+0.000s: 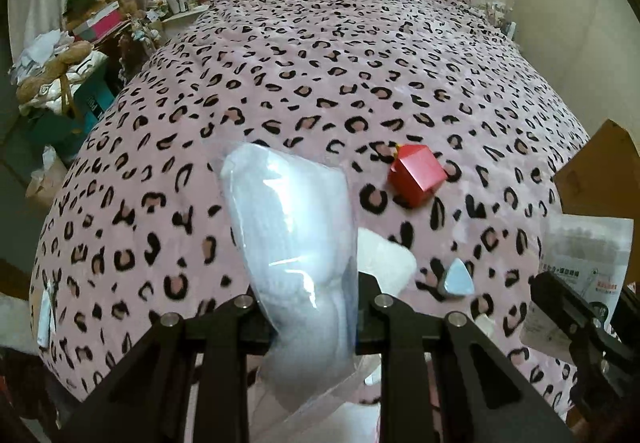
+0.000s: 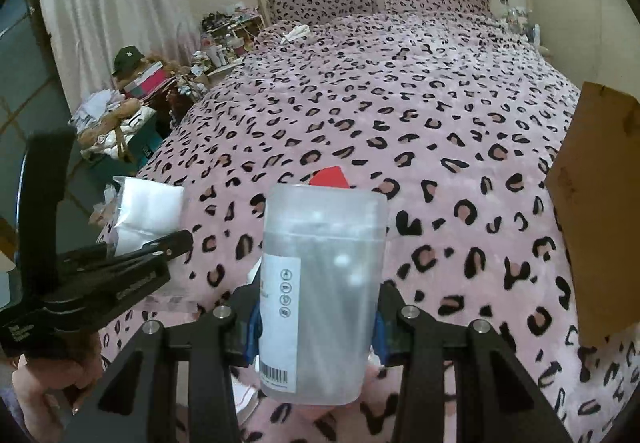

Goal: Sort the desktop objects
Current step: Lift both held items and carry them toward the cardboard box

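My left gripper (image 1: 316, 317) is shut on a clear plastic bag of white pads (image 1: 292, 239) and holds it up over the leopard-print bed (image 1: 320, 63). The same bag shows in the right wrist view (image 2: 146, 213), pinched by the left gripper (image 2: 176, 243). My right gripper (image 2: 316, 327) is shut on a translucent plastic container (image 2: 322, 291) with a white label, held upright above the bed. A red house-shaped box (image 1: 416, 173) lies on the bed; its top peeks over the container (image 2: 330, 178). A small grey triangular object (image 1: 456, 279) lies near the bed's front.
A brown cardboard box (image 2: 596, 211) stands at the right edge; it also shows in the left wrist view (image 1: 604, 171). A printed white packet (image 1: 580, 275) lies beside it. Cluttered boxes, bags and stuffed toys (image 1: 68, 71) fill the floor left of the bed.
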Demonstrator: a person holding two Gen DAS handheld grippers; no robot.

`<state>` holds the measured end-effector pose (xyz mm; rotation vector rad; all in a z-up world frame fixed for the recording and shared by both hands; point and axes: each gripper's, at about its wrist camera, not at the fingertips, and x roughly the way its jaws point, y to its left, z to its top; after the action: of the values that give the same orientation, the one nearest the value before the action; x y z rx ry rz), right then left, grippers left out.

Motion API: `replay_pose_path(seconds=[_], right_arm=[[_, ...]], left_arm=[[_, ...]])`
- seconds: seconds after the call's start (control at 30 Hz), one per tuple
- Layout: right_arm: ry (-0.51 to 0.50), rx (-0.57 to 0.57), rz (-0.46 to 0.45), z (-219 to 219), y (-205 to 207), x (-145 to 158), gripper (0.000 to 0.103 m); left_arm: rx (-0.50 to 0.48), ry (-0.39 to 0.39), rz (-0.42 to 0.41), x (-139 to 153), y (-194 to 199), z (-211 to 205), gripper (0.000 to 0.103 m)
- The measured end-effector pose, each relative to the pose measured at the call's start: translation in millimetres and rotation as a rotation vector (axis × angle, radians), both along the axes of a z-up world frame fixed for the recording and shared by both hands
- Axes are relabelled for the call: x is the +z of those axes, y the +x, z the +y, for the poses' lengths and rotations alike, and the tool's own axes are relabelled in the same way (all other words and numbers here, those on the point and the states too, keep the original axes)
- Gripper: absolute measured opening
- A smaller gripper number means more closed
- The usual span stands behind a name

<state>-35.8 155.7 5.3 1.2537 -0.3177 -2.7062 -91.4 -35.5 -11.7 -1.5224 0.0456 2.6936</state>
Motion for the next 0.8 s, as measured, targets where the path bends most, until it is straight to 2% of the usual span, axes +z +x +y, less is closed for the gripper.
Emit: replay_pose_path(seconds=[0.3,0.8], right_arm=[[0.021,-0.042,0.012,9,29,7,0.042],[0.050,-0.153,0.037,58,64,28,0.042]], left_arm=[[-0.027,0.002,0.021,13,33,22,0.024],[-0.135,0.011,0.046,33,54,92,0.024]])
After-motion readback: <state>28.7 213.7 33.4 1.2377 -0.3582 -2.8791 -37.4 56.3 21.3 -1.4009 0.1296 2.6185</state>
